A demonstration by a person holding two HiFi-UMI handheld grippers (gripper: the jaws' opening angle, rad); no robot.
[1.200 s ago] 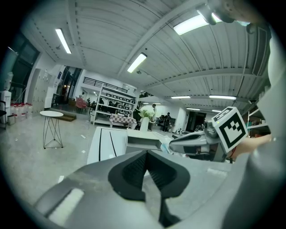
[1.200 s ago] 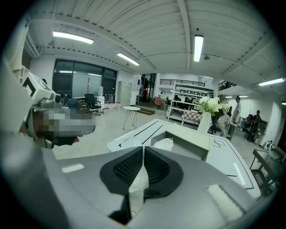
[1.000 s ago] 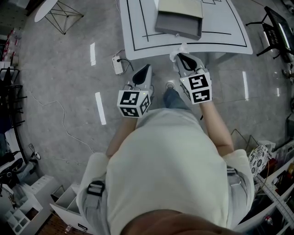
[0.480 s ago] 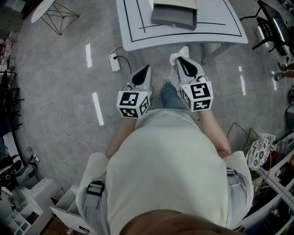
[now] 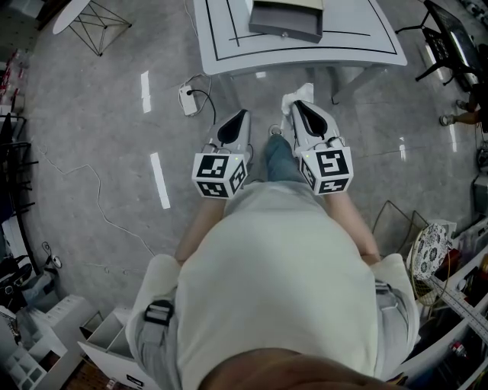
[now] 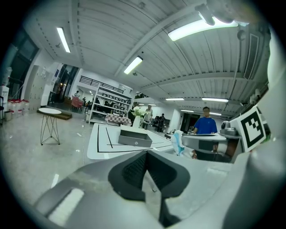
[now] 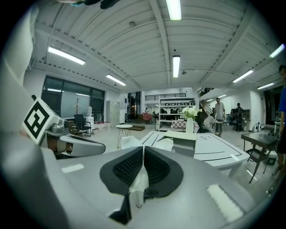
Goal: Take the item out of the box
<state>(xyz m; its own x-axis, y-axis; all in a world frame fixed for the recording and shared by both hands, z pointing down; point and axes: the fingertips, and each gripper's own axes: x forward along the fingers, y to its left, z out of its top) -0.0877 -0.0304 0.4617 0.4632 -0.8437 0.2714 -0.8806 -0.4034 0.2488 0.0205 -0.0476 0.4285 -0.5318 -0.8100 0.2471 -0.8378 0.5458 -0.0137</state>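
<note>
— What takes up the most room?
— A grey floor [image 5: 91, 175] is seen from above. A white desk [image 5: 229, 53] marked with black lines is placed at the top of the head view. The lower part is filled by the person's pale shirt [image 5: 282, 274], and a strip of floor is left between the person and the desk.

— Where is the box found?
— A grey box [image 5: 286, 23] is set on the far part of the desk. It is well apart from both claws.

— How are the claws held?
— Both are held out in front of the body, side by side, over the floor and short of the desk's near edge. The left claw [image 5: 242, 114] is closed, pad against pad, and nothing is seen between the pads in its own view. The right claw [image 5: 296, 103] is closed on a white item [image 5: 304, 87].

— And the item, where is it located?
— It is outside the box. It is pinched between the pads of the right claw and carried in the air above the floor. It is soft and crumpled. One part sticks out past the tips, and another part hangs below the pads in the right gripper view. What kind of thing it is cannot be told.

— Is anything smaller noticed?
— A white power strip [image 5: 188, 100] with a cable is laid on the floor, near the desk's left corner.
</note>
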